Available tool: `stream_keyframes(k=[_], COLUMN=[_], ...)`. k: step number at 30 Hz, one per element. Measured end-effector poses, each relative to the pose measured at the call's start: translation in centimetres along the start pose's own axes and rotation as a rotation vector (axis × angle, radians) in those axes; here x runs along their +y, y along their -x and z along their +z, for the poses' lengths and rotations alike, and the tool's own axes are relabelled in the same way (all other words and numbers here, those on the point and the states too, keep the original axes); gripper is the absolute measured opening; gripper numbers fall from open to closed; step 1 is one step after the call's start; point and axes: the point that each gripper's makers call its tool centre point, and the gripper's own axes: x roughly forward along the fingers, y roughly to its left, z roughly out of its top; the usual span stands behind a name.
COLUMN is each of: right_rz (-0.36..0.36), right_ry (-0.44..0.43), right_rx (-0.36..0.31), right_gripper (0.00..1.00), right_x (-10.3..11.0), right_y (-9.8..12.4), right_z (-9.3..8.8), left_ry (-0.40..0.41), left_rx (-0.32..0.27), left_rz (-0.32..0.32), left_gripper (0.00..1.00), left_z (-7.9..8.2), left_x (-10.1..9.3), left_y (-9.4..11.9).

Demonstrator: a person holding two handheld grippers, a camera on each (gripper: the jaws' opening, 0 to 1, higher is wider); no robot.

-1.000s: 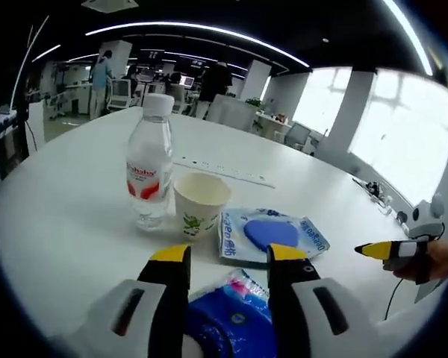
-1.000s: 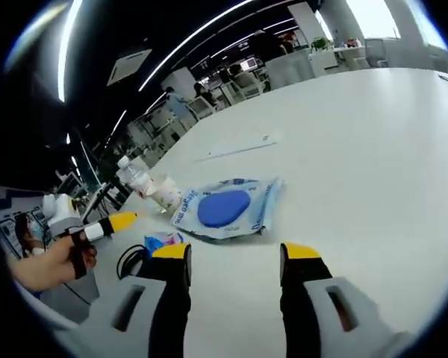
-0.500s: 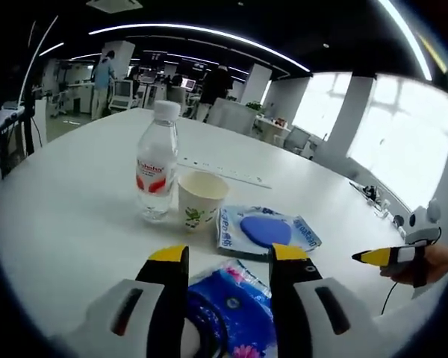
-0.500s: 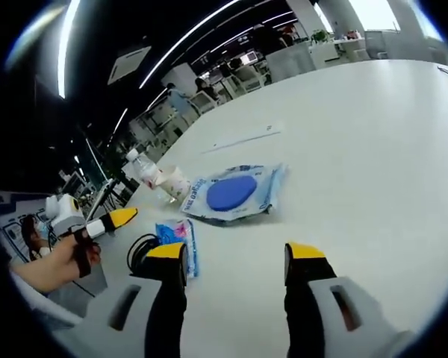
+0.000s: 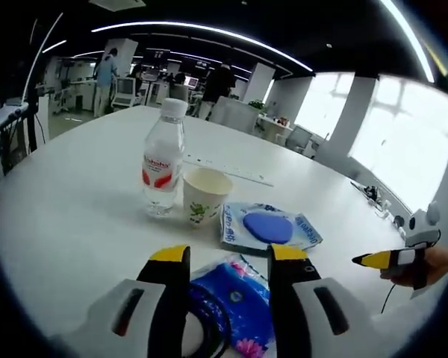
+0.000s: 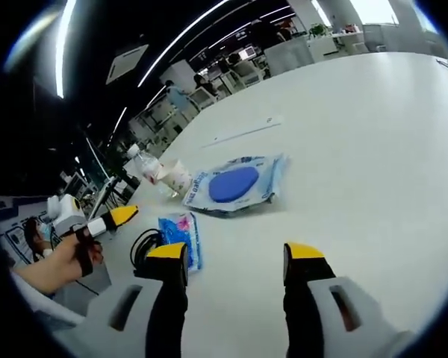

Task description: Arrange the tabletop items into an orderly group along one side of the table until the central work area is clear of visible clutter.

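Note:
On the white table (image 5: 67,209) stand a clear water bottle (image 5: 163,165) with a red label and a paper cup (image 5: 204,195) right beside it. A clear packet holding a blue round pad (image 5: 267,228) lies to the cup's right. A blue floral packet (image 5: 234,300) and a coiled black cable (image 5: 201,328) lie just beyond my left gripper (image 5: 229,255), which is open and hovers above them. My right gripper (image 6: 235,252) is open over bare table, with the pad packet (image 6: 234,185), the floral packet (image 6: 181,232), the cable (image 6: 144,244), cup (image 6: 177,177) and bottle (image 6: 145,167) ahead to its left.
A long white strip (image 5: 225,171) lies on the table behind the cup. The right gripper's yellow tip and a hand (image 5: 403,259) enter the left gripper view at the right edge. Desks, chairs and people stand far beyond the table (image 6: 373,149).
The left gripper has pulled back and lifted a little, so the floral packet and cable show more fully. The right gripper view has drawn back too, bringing packet and cable into sight.

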Motion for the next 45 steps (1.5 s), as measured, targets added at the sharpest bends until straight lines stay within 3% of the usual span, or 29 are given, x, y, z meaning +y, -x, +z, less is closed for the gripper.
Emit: stream_keyframes(k=[16,22,27,31,36,45], right_rz=[0.004,0.021,0.062,0.096,0.139,0.152], right_ry=[-0.055,-0.133,-0.207,-0.213,-0.188,-0.182], right_rx=[0.039,0.077,0.111,0.153,0.213,0.25], right_gripper=[0.49,0.49,0.5,0.5,0.5,0.49], right_x=[0.0,0.3,1.4,2.6,4.3,4.4], right_y=[-0.2,-0.6,-1.1,-1.6,-1.9,-2.0], right_z=[-1.3,-2.8,-3.7,-4.8,-5.9,-7.1], left_ry=[-0.022,-0.07,-0.152,-0.265,-0.31,-0.378], left_rx=[0.048,0.098,0.169,0.254,0.289,0.393], left_rz=[0.029,0.042,-0.005,-0.057,-0.088,-0.043], left_gripper=[0.38,0.37,0.37,0.37,0.36,0.37], left_z=[-0.5,-1.4,-2.2,-3.4,-3.7,-5.3], left_x=[2.2,3.5,3.6,3.0,2.6,6.2], left_y=[0.2,0.3,-0.5,-1.5,-2.0,0.4])
